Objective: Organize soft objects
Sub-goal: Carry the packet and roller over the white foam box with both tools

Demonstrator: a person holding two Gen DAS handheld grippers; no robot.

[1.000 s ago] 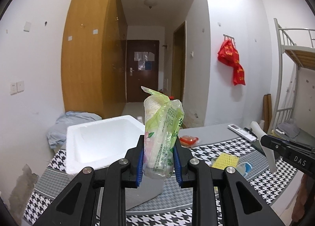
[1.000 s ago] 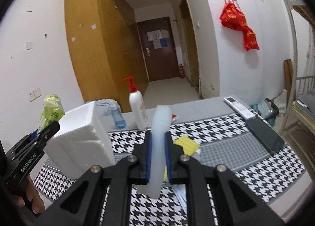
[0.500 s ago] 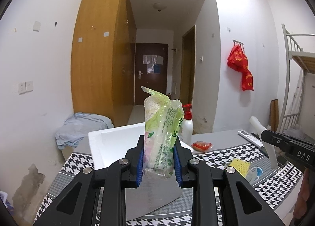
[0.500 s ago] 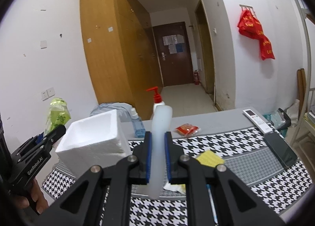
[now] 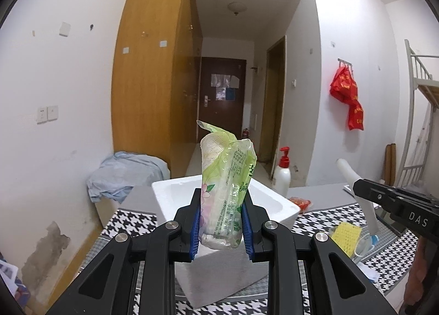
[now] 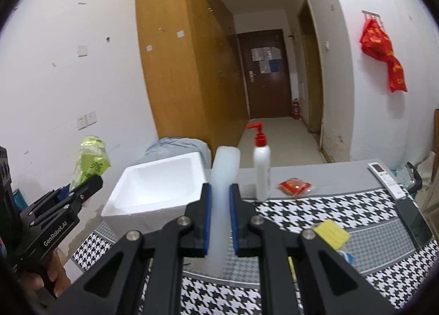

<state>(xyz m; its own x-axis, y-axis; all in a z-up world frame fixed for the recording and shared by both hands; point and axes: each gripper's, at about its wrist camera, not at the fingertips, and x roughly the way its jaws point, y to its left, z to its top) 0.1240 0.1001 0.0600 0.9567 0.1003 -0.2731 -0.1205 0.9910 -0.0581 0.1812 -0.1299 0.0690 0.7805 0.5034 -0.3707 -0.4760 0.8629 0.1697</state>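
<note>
Now your left gripper squeezes a green tissue pack. Your right gripper squeezes a white foam strip. At 11 o'clock from it sits the foam box.

Two grippers up: the left gripper clamps one green tissue pack, the right gripper pinches one translucent white strip. On the table, one white foam box at the left edge. One pump bottle and one red packet by the far edge. One yellow sponge toward the near edge. One remote and one dark phone along the right edge.
</note>
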